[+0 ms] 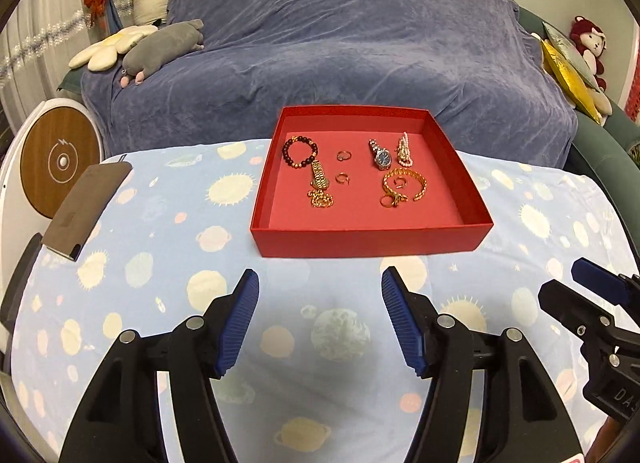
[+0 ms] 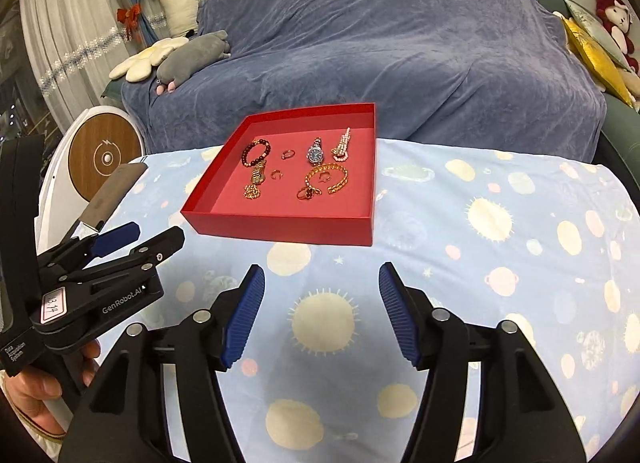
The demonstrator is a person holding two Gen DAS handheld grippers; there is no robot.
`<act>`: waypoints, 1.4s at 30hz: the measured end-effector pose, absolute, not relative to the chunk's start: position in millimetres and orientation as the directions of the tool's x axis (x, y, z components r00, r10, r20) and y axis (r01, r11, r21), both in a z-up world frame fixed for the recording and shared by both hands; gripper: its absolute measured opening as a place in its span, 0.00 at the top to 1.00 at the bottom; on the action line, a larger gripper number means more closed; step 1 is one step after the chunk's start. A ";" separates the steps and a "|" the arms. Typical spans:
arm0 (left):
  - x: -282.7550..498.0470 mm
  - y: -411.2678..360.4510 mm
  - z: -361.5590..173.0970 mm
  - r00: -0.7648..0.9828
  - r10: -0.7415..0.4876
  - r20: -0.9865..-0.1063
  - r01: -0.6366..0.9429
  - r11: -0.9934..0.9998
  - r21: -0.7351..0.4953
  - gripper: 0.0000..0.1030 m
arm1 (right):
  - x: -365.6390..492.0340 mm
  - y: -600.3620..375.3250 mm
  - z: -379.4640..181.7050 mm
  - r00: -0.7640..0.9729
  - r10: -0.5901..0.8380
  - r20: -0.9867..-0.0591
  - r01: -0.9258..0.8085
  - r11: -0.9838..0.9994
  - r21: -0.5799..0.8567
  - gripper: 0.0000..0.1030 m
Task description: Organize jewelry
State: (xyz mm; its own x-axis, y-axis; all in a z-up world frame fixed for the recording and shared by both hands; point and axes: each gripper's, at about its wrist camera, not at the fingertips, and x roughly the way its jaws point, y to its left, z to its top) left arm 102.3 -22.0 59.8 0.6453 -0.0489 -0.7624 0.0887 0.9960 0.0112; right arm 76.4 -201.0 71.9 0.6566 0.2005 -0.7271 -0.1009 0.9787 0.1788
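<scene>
Behind the desk (image 1: 120, 303) sits a big sofa (image 1: 340, 43) under a blue blanket, with soft toys at both ends. On the desk lies a cloth with suns and planets, and a red box (image 1: 372, 241) stands on it near the far edge. All the jewelry rests inside the box, spread flat so each piece is easy to see: a dark bead bracelet (image 1: 299, 151) at the back left, a gold chain (image 1: 320, 189) in front of it, two small rings (image 1: 343, 167) in the middle, a watch (image 1: 380, 155) and a pink bead string (image 1: 405, 150) at the back right, and a gold bangle (image 1: 404, 185) with more rings near it. Nothing lies out on the cloth (so the sorting looks about done). Both claws are well apart from the box, on the near side. The left claw (image 1: 320, 319) is released, with only cloth between its blue pads. The right claw (image 2: 322, 311) is released too and holds nothing. A hand (image 2: 36, 391) grips the left tool's handle. A brown card (image 1: 86, 209) rests at the left edge.
</scene>
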 end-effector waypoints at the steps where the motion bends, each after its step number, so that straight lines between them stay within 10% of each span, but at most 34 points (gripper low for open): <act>1: 98.5 -21.7 57.0 0.643 -0.046 -0.764 0.088 0.996 0.015 0.40 | 75.7 -199.6 69.3 0.655 0.203 -0.727 -0.102 0.978 0.182 0.43; 22: 89.1 -18.9 31.6 0.625 0.002 -0.781 0.021 1.000 0.019 0.23 | 70.1 -183.0 39.5 0.661 0.127 -0.739 -0.050 0.991 0.126 0.13; 42: 81.5 -19.8 34.6 0.646 0.011 -0.763 0.017 0.999 0.029 0.22 | 60.1 -182.4 45.7 0.694 0.098 -0.713 -0.042 0.994 0.097 0.10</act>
